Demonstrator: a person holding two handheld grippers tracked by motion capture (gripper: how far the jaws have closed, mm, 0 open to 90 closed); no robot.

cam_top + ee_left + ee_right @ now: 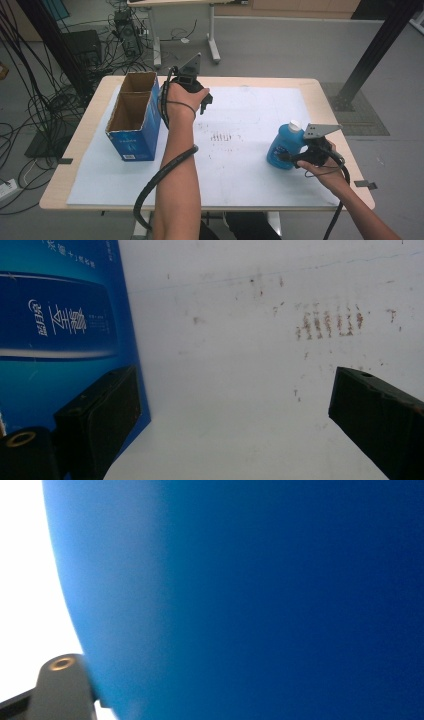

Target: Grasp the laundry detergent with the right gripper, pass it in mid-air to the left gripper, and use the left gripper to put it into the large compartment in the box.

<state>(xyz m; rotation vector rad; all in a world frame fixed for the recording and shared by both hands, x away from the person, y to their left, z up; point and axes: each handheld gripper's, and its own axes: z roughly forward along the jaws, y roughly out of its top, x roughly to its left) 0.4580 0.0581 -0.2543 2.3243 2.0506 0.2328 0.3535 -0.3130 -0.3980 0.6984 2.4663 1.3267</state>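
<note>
A blue bottle [281,144] with a white cap stands upright at the right of the white mat [240,175]. My right gripper [287,158] reaches in from the right and grips its lower body. In the right gripper view the blue bottle [260,595] is very close, and one jaw at the bottom left rests against its side. My left gripper [204,103] hangs open over the mat just right of the blue cardboard box [134,120]. In the left gripper view the left gripper [235,390] has its jaws wide apart with nothing between them, and the box's printed side [60,325] is at the left.
The open-topped box has two compartments and stands at the mat's left edge. Brownish marks [223,136] stain the middle of the mat. The wooden table [85,140] shows around the mat. Cables and black frame posts [380,45] stand on the floor beyond.
</note>
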